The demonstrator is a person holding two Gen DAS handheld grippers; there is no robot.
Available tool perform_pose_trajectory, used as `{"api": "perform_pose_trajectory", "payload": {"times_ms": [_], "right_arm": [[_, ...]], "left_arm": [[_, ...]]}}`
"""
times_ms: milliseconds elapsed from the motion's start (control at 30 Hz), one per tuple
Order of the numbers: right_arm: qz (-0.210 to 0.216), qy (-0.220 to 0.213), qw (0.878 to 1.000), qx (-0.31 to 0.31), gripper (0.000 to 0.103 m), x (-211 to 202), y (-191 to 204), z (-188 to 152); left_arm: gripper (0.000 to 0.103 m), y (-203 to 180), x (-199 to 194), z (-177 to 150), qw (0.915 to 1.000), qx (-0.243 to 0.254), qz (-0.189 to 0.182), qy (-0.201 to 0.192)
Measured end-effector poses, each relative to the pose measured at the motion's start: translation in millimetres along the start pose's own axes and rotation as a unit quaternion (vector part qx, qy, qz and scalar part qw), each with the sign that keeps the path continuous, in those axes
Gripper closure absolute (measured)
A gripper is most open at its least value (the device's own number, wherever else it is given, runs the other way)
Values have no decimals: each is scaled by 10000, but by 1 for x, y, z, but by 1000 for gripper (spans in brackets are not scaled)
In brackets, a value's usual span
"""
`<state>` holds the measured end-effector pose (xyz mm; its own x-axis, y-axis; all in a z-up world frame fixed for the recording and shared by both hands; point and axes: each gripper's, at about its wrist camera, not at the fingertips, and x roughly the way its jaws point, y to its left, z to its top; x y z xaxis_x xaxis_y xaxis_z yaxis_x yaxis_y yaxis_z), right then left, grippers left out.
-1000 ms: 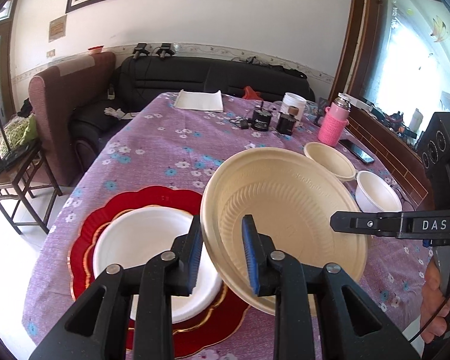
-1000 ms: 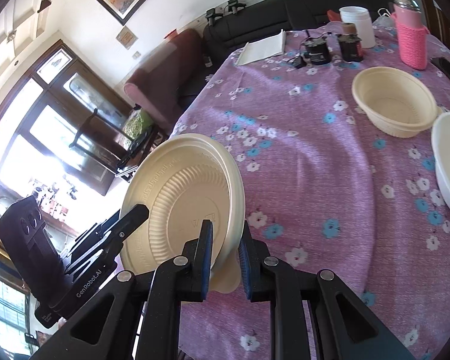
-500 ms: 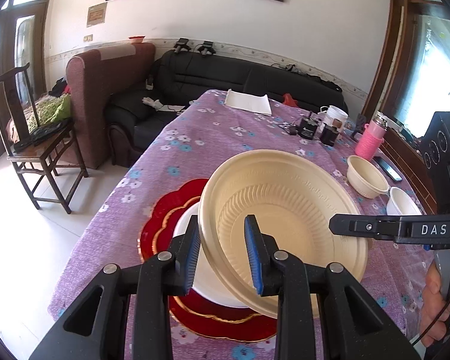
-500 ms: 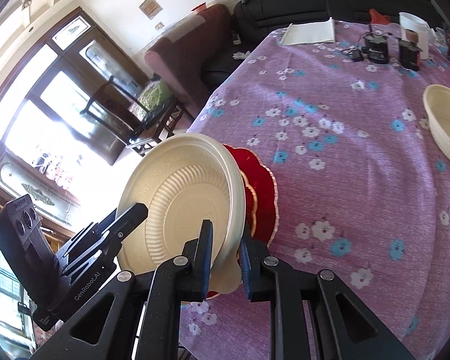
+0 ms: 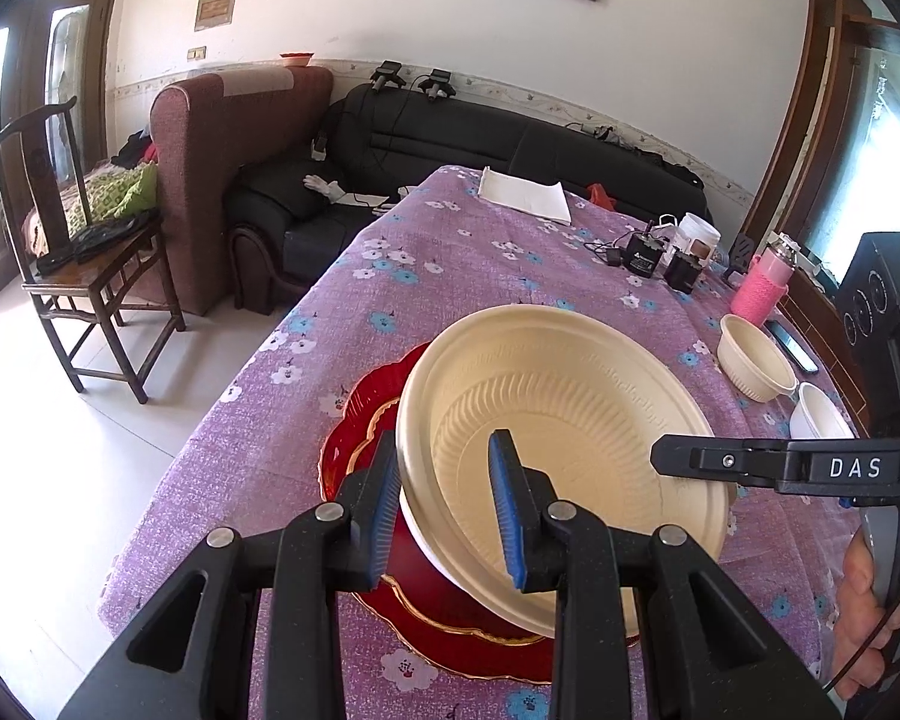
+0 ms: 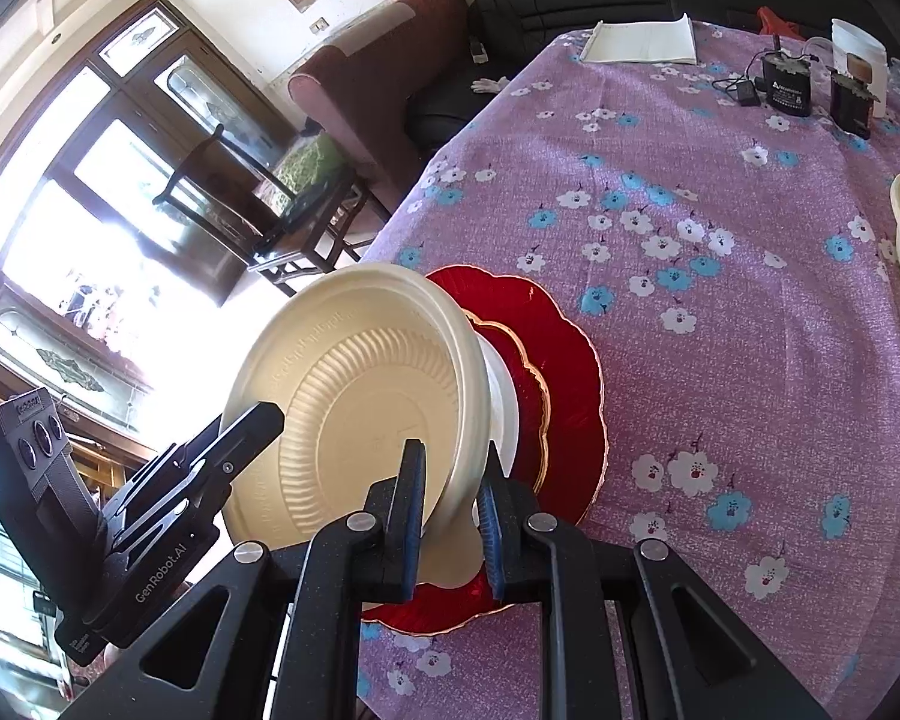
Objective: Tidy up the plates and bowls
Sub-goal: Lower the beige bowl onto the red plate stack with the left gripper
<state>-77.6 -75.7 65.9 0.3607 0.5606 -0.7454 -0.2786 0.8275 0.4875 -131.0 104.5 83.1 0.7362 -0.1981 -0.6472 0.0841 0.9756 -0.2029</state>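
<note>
Desk (image 5: pixel 462 252): purple floral cloth; I've got the stack at its near-left end now, and the cream bowl (image 5: pixel 750 357) has slid far right since 1 second ago.
Red plate (image 6: pixel 570 372): flat, white plate (image 6: pixel 501 396) on it.
Cream plate (image 5: pixel 564 420): tilted just above that stack, light, thin, bendy; opposite rims are the right hold.
Left hand-held gripper (image 5: pixel 444 501): clenched on its near rim.
Right hand-held gripper (image 6: pixel 450 516): clamped on the other rim.

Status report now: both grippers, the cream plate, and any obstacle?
Left gripper and right gripper both shut on cream plate rim. Plate tilted above white plate on red plate. Nothing in the way.
</note>
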Motion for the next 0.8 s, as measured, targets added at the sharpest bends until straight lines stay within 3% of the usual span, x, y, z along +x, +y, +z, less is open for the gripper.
{"api": "perform_pose_trajectory", "payload": {"times_ms": [800], "right_arm": [[-123,89,9998,96,83,16,-5,0]], "left_arm": [[76,3,19,-3,9997,-70,0,218]]}}
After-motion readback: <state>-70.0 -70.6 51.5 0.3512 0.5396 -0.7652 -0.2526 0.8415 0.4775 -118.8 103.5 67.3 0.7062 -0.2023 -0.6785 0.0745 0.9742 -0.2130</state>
